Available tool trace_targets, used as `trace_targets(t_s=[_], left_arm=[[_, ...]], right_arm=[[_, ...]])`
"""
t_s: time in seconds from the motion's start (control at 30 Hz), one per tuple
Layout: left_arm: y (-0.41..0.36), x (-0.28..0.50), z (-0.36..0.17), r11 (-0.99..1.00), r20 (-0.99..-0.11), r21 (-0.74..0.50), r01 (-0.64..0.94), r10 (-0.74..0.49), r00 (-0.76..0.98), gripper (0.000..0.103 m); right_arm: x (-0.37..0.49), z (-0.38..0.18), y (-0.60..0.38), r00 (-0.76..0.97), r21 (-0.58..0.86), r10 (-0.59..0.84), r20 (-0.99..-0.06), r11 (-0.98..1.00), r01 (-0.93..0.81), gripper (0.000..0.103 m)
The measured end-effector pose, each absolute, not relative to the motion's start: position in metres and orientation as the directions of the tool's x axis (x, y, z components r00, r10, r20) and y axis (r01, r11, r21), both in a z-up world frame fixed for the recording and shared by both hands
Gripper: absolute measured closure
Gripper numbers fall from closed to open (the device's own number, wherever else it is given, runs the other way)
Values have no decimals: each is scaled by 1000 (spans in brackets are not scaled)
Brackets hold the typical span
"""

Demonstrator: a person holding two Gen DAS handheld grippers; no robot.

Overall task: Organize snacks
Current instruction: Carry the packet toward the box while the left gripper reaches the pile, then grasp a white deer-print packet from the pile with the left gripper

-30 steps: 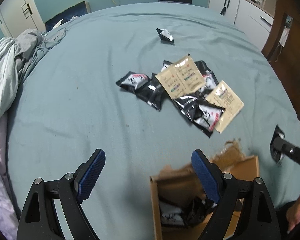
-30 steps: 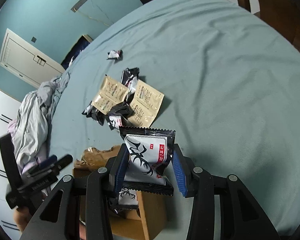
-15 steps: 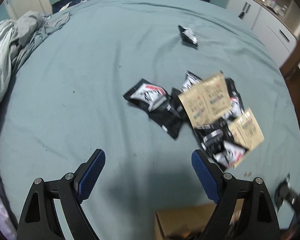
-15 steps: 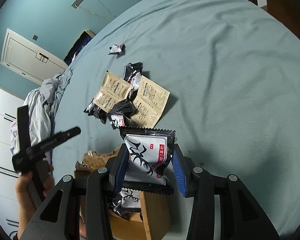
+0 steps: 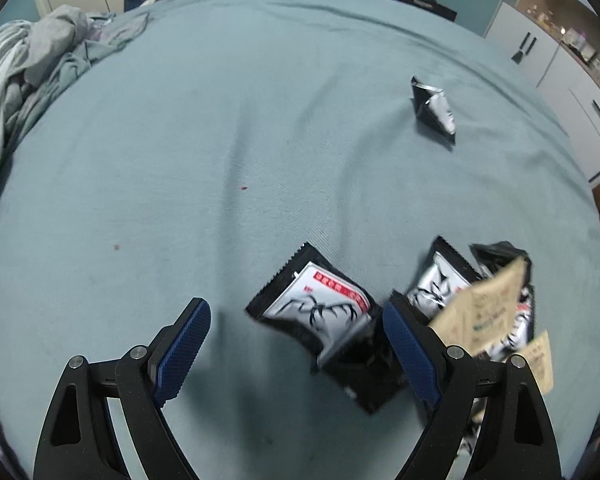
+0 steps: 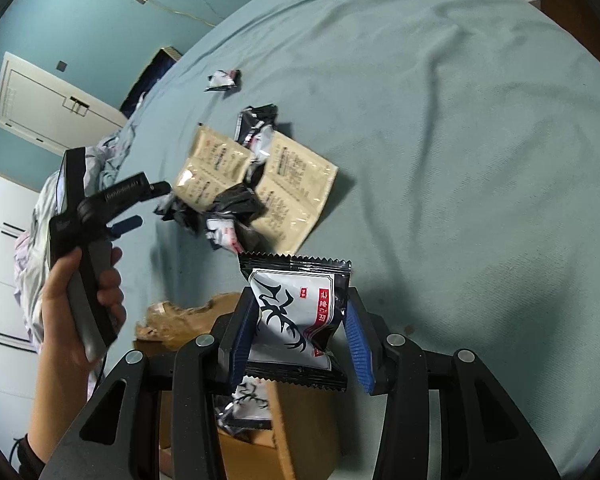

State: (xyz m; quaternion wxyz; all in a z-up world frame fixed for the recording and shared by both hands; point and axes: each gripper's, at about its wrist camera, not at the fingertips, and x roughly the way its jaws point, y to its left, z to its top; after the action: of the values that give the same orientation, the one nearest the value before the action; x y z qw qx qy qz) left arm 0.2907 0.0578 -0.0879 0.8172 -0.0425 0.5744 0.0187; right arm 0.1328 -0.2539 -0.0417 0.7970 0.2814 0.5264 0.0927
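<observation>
While your right gripper [image 6: 298, 334] clamps its jaws on a glossy antler-print packet [image 6: 296, 312] with unreadable red lettering, your left gripper [image 5: 296, 350] gapes empty above a crinkly twin [image 5: 320, 316].

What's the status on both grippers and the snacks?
Right gripper shut on black snack pack above cardboard box. Left gripper open over pile pack. Nothing blocking.
</observation>
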Motion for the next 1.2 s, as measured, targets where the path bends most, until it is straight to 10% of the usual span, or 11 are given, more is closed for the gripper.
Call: trace_targets(t_s=[0.33, 0.53, 1.2], left_arm=[[38, 306, -118, 999, -950, 45, -23, 50, 307, 12], [18, 295, -109, 995, -937, 95, 40, 75, 341, 72], [30, 180, 14, 992, -877, 4, 126, -57, 477, 74]], right_arm=[[130, -41, -260, 461, 550, 427, -778, 817, 171, 62], [127, -41, -261, 465, 544, 415, -782, 819, 183, 62], [102, -27, -260, 527, 459, 290, -799, 861, 221, 62]])
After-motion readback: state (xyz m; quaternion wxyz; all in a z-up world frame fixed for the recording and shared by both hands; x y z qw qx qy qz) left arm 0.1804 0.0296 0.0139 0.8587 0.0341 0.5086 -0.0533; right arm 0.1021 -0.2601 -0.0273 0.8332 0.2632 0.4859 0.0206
